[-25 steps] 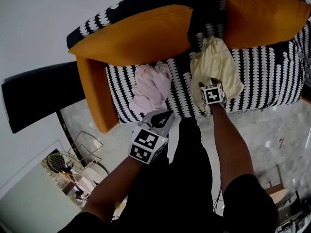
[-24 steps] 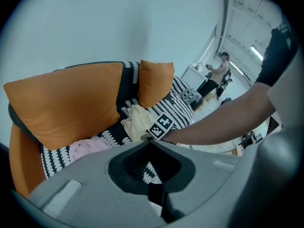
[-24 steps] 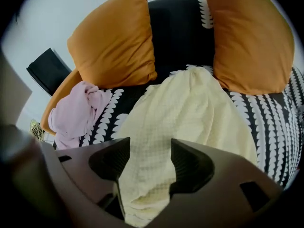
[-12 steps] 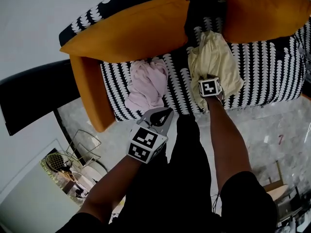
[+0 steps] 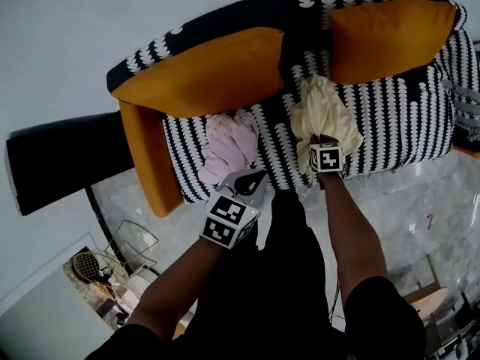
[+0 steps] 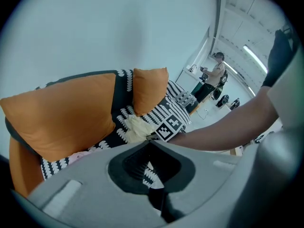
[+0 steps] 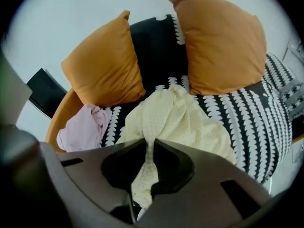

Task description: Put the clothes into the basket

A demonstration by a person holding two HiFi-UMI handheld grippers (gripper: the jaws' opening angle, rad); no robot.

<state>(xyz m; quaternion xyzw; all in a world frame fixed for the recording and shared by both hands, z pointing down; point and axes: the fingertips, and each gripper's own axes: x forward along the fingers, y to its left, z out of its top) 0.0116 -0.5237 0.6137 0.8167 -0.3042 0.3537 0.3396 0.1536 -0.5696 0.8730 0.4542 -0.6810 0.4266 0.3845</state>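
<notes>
Right claw: the jaws have just been closing and now clench a narrow fold of the pale yellow garment. In the right gripper view the cloth runs up between the pads and is gathered tight there. The rest of the garment drapes on the seat of the patterned sofa, below the right orange cushion. Left claw: the jaws are together with nothing between them, and only sofa pattern shows through the gap behind the tips. In the head view it hangs at the front edge of the seat, just below the pink garment. The pink garment lies crumpled and untouched near the orange armrest, in front of the left cushion. A wire-framed object stands on the floor at lower left, well apart from both claws; whether it is the basket I cannot tell. Progress, as judged: early. The first grasp is made and no garment has left the sofa. Remaining: lift the yellow piece clear, carry it to the basket and release, then do the same for the pink one.
</notes>
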